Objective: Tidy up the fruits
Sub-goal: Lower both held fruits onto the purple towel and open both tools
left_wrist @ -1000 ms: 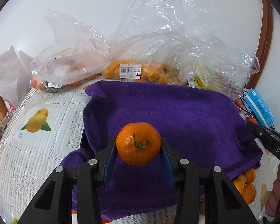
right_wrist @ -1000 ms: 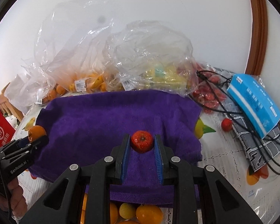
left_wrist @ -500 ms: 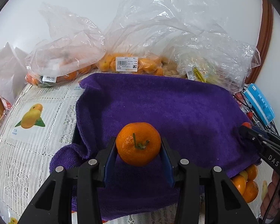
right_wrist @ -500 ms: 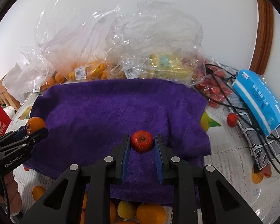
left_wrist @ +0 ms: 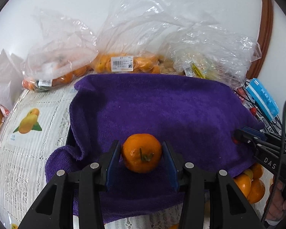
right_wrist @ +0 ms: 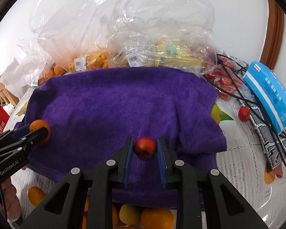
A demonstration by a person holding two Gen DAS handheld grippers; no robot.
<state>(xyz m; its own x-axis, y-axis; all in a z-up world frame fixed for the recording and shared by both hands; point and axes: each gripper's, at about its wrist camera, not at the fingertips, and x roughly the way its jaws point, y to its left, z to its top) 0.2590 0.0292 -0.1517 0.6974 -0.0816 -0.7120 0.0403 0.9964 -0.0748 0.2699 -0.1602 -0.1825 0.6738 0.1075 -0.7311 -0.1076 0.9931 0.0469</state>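
Observation:
My left gripper (left_wrist: 142,157) is shut on an orange mandarin (left_wrist: 141,155), stem towards the camera, low over the near left part of a purple towel (left_wrist: 162,110). My right gripper (right_wrist: 145,149) is shut on a small red tomato (right_wrist: 144,148) over the towel's (right_wrist: 114,105) near right part. Each gripper shows in the other's view: the right one (left_wrist: 238,135) at the towel's right edge, the left one (right_wrist: 35,131) at its left edge with the mandarin (right_wrist: 40,128).
Clear plastic bags of oranges (left_wrist: 122,64) and yellow fruit (right_wrist: 171,55) line the back wall. Red tomatoes (right_wrist: 225,82), a loose tomato (right_wrist: 244,114), black cables and a blue box (right_wrist: 270,97) lie at the right. Loose oranges (right_wrist: 156,217) lie at the towel's near edge.
Both grippers have moved forward and down over the towel with their fruit still held. The jaws look slightly wider around each fruit.

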